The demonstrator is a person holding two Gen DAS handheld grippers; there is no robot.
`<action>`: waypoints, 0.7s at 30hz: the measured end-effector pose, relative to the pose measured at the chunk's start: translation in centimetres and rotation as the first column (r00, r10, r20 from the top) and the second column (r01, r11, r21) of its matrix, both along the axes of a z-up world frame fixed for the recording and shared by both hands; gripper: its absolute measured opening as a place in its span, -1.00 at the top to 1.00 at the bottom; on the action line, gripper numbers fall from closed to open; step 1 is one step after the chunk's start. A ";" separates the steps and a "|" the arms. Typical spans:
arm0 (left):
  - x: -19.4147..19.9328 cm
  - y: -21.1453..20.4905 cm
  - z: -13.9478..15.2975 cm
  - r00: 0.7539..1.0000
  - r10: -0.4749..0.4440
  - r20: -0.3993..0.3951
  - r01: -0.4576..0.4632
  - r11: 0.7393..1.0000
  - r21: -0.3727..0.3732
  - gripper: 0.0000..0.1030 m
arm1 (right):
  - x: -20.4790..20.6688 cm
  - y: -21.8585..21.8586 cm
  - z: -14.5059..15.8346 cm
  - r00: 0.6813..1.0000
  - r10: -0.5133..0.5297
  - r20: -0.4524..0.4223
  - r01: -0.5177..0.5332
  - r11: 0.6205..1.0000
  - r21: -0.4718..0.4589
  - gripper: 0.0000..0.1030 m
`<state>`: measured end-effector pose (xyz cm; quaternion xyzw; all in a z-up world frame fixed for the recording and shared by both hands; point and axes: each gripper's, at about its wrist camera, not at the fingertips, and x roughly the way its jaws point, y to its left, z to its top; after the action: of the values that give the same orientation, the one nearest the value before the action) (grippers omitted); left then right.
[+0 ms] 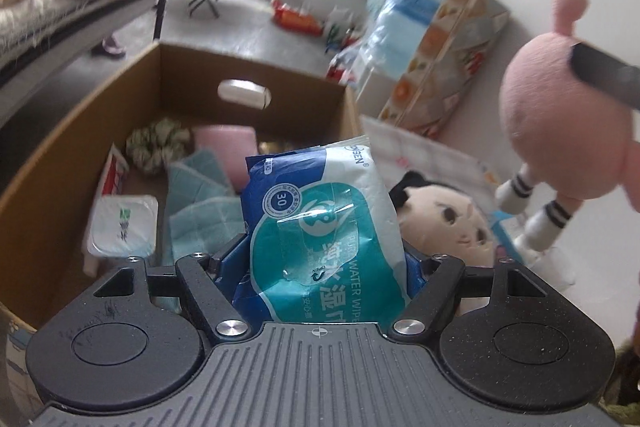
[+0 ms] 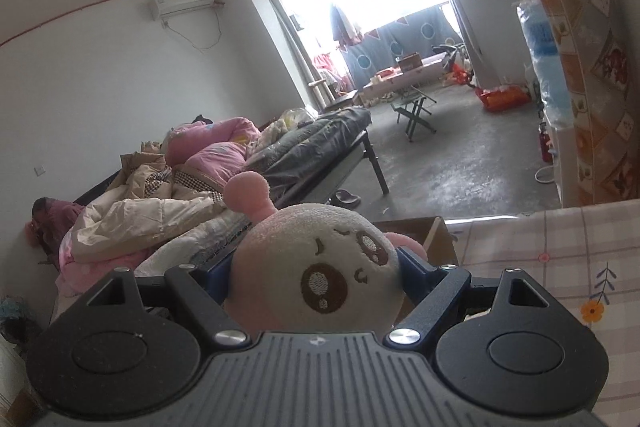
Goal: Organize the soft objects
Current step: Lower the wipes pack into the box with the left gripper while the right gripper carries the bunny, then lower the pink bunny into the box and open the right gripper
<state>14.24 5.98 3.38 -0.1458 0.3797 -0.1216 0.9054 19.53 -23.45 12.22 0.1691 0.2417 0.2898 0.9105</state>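
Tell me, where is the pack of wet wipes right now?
In the left wrist view, the wet wipes pack is clamped in the left gripper, held above the near edge of the cardboard box, with the black-haired doll on its right.

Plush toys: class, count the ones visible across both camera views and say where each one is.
2. The pink plush toy is gripped in the right gripper. The doll lies beside the cardboard box, behind the wipes pack. The pack may hide more.

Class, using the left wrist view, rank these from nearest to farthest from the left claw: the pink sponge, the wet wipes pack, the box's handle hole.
1. wet wipes pack: gripped in the left claw.
2. pink sponge: inside the box, behind the teal cloths.
3. handle hole: in the box's far wall.
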 end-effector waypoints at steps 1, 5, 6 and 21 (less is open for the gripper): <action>0.5 -0.2 -0.6 1.000 0.006 -0.017 -0.006 1.000 0.014 -0.44 | 0.2 -0.2 -0.3 1.000 -0.001 -0.010 0.001 1.000 0.003 -0.65; 1.6 -0.7 -2.5 0.996 0.025 -0.084 -0.020 0.998 0.056 -0.44 | 0.9 -0.6 -1.3 0.999 -0.006 -0.039 0.006 1.000 0.015 -0.66; 1.9 -0.7 -2.8 0.994 0.027 -0.103 -0.021 0.998 0.056 -0.44 | 1.1 -0.7 -1.4 0.999 -0.006 -0.045 0.007 1.000 0.017 -0.66; 3.2 1.3 -4.8 0.976 0.030 -0.216 -0.041 0.998 -0.045 -0.69 | 2.3 -0.6 -2.6 0.995 -0.013 -0.099 0.013 1.000 -0.001 -0.68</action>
<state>17.44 7.25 -1.44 -0.1872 0.4697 -0.0983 0.8571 21.78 -24.01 9.62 0.1846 0.2854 0.2749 0.8994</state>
